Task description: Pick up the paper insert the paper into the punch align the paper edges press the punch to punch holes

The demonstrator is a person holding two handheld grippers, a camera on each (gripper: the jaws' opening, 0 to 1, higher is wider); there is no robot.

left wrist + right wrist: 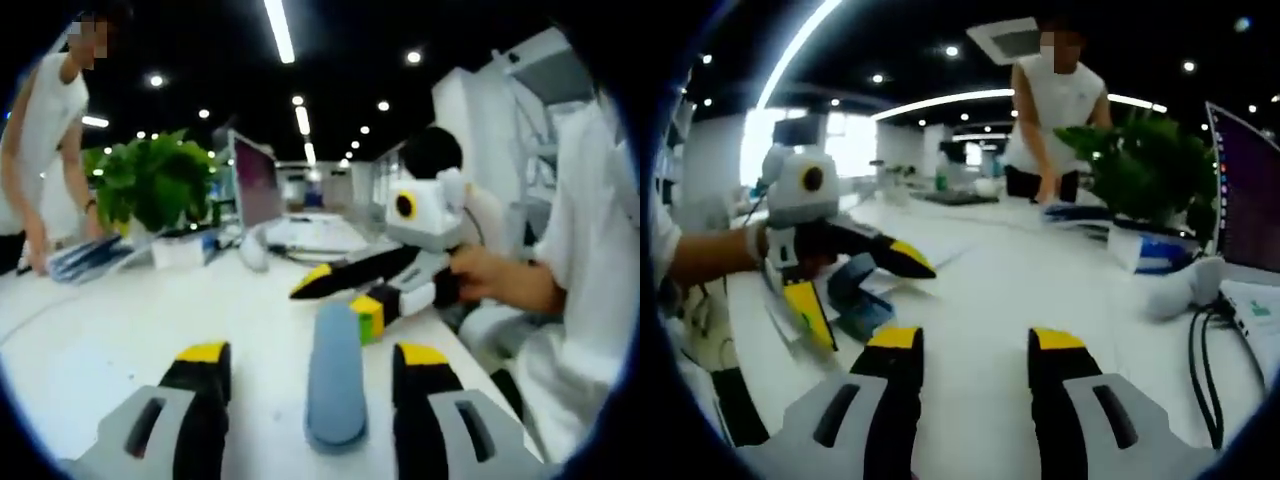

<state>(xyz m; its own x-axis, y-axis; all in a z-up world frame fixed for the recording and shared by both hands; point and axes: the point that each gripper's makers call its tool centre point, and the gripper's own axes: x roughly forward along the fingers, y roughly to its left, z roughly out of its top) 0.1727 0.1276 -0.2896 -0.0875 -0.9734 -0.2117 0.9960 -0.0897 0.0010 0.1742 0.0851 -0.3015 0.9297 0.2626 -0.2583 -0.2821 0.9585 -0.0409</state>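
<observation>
Spreading across both views, a long white counter [120, 330] carries everything, under a black ceiling lit by strip lights and many small round lamps in an open office. No brand, label or writing can be read anywhere; the pictures are too blurred for that.

One monitor [256, 182] stands at the far side in the left gripper view, its pinkish screen showing no legible text. One leafy green plant [152, 180] sits beside it. A person in a white sleeveless top [1055, 110] leans over a stack of blue-and-white papers [1080, 212] at the far edge.

In the left gripper view, the left claw [312, 375] has its two black, yellow-tipped jaws apart, with the blue-grey punch [335, 375] lying on the counter between them; nothing is clamped. Just past the punch lies a small block in yellow and green [368, 312]. The other claw, held by a hand, reaches in from the right toward that block.

In the right gripper view, the right claw [975, 370] hangs above bare counter, jaws apart and empty. The left claw comes in from the left there, with the punch beneath its spread jaws. One white mouse [1185, 285] and one black cable [1200, 350] lie at the right.
</observation>
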